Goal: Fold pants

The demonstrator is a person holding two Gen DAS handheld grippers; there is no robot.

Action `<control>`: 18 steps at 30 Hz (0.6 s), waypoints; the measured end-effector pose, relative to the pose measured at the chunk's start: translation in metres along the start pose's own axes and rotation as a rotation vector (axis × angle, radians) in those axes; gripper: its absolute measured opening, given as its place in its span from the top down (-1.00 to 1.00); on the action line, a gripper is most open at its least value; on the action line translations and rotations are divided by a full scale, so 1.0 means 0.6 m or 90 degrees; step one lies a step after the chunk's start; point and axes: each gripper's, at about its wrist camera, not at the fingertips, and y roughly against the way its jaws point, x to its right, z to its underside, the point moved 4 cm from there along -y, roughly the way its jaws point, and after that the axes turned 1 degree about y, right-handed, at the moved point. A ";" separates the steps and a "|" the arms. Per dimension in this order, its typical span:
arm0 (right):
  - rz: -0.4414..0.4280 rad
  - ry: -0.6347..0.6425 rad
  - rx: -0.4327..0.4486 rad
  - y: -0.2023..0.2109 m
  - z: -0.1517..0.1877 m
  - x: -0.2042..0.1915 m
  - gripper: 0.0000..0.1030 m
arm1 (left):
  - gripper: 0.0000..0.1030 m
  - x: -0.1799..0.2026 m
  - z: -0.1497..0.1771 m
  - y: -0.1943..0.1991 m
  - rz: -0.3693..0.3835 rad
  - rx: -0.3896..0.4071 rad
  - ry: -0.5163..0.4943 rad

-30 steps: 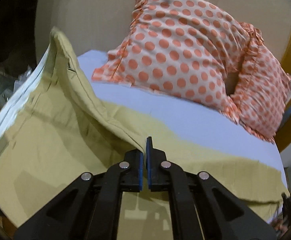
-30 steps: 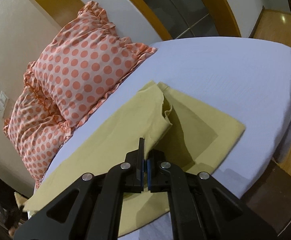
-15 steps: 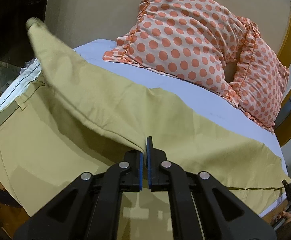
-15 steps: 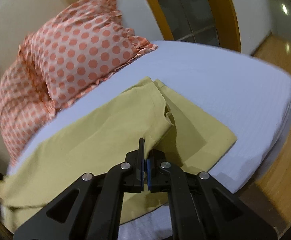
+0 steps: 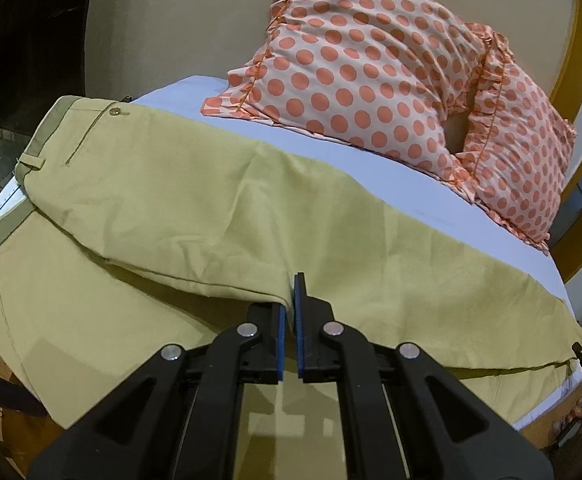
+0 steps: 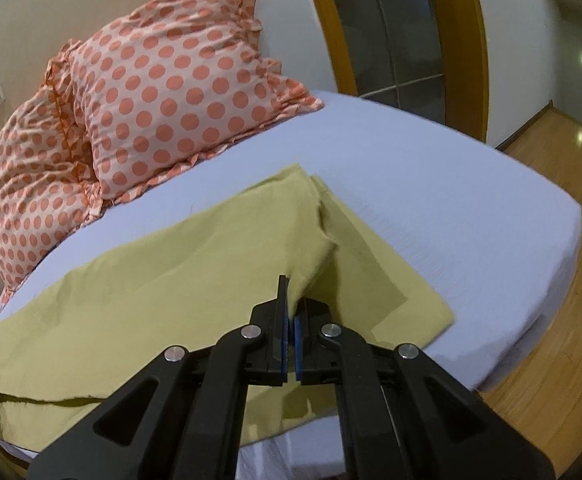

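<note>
Khaki pants (image 5: 195, 196) lie spread across the bed, one half folded over the other. The waistband with a button (image 5: 114, 111) lies at the left in the left wrist view. My left gripper (image 5: 290, 300) is shut on the edge of the upper layer near the seat. In the right wrist view the leg end of the pants (image 6: 219, 256) lies on the sheet. My right gripper (image 6: 291, 304) is shut on the upper leg's hem edge, which is lifted a little above the lower leg.
The bed has a pale lilac sheet (image 6: 431, 176). Two orange polka-dot pillows (image 5: 363, 60) (image 6: 163, 80) lean on the wall beyond the pants. A wood-framed glass door (image 6: 391, 20) and wooden floor (image 6: 551, 280) are to the right of the bed.
The raised upper half of the pants has come down flat over the lower half. Both grippers have moved lower and forward, keeping their hold on the fabric.
</note>
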 end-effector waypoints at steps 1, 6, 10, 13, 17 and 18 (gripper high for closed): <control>0.007 0.002 0.002 0.005 0.001 0.003 0.97 | 0.93 0.001 0.008 0.008 0.002 0.006 -0.003; 0.027 0.008 -0.009 0.012 0.015 0.014 0.97 | 0.93 -0.003 0.049 0.029 0.004 0.004 -0.010; 0.035 0.005 -0.011 0.020 0.020 0.023 0.97 | 0.93 -0.009 0.075 0.040 0.008 0.001 -0.014; 0.036 0.000 -0.017 0.019 0.024 0.028 0.97 | 0.93 -0.016 0.092 0.035 0.012 -0.011 -0.007; 0.036 -0.005 -0.016 0.016 0.024 0.030 0.97 | 0.92 -0.021 0.106 0.030 0.015 -0.014 -0.001; 0.036 -0.004 -0.013 0.018 0.024 0.030 0.97 | 0.91 -0.021 0.107 0.032 0.016 -0.012 0.000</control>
